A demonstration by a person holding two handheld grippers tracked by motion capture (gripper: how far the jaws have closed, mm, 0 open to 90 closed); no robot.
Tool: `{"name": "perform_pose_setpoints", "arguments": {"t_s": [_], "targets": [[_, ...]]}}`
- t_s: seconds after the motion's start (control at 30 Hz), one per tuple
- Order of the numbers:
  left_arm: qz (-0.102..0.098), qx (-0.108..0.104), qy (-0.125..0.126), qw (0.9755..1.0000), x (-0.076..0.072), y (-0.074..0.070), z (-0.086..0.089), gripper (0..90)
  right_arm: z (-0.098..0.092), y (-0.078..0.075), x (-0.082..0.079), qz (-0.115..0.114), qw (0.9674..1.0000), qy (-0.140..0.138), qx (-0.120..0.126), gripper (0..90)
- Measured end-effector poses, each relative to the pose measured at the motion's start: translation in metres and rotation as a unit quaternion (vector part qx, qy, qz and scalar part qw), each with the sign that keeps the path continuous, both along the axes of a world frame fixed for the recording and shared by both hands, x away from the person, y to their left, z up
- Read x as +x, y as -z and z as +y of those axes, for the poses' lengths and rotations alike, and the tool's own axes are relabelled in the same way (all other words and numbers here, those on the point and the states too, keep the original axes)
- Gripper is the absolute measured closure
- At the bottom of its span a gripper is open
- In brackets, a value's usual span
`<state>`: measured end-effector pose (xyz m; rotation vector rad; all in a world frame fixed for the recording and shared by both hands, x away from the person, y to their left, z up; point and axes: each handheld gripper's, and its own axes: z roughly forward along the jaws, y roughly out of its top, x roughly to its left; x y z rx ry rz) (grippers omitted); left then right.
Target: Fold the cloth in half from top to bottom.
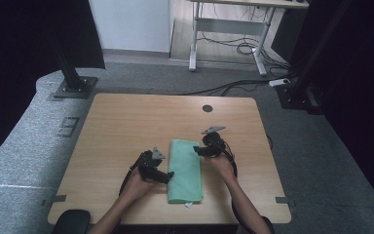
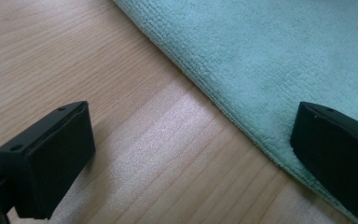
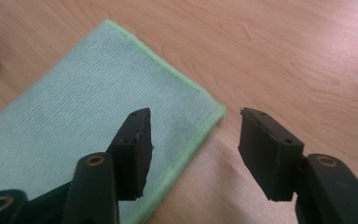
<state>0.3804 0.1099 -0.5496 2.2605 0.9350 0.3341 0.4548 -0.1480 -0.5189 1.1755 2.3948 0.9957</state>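
So the biggest thing here is the wooden table [image 1: 126, 126], light grain, rounded corners, with a small dark round hole [image 1: 207, 108] near its far edge. Nothing on it works as a container, no box, bowl or tray, so there's nothing sitting inside anything.

Next down in size is the green towel [image 1: 186, 170]. It's folded into a long flat rectangle and lies on the near half of the table, roughly in the middle, long side running away from the person, with a little white tag [image 1: 188, 205] poking out at its near end. In the right gripper view its hemmed corner [image 3: 214, 109] is lying flat on the wood.

Then the two grippers, one on each side of the towel. The left gripper [image 1: 168, 176] sits at the towel's left edge with its jaws spread wide; in the left gripper view one jaw is over bare wood and the other over the cloth, so the edge runs between them, but they're not squeezing it. The right gripper [image 1: 195, 150] is at the towel's far right side. Its jaws are apart with a clear gap, the towel's corner below that gap, and they aren't pinching anything
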Motion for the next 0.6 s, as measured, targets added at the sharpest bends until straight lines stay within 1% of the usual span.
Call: {"name": "perform_pose_setpoints", "arguments": {"t_s": [0.1,0.27,0.37,0.43,0.6], "targets": [[0.0,0.0,0.0,1.0,0.0,0.0,0.0,0.0,0.001,0.0,0.006,-0.001,1.0,-0.003,-0.004,47.8],[0.0,0.0,-0.001,1.0,0.0,0.0,0.0,0.0,0.003,0.002,0.013,0.005,0.9999,-0.008,-0.004,49.5],[0.0,0.0,-0.002,1.0,0.0,0.0,0.0,0.0,0.006,0.006,0.015,0.005,0.9998,-0.008,-0.016,49.3],[0.0,0.0,-0.002,1.0,-0.001,0.0,0.0,0.0,0.007,0.009,0.018,0.002,0.9997,-0.003,-0.024,48.5],[0.0,-0.002,-0.004,1.0,-0.001,0.0,0.0,0.0,0.008,0.017,0.027,0.008,0.9998,0.002,-0.017,46.3]]}}
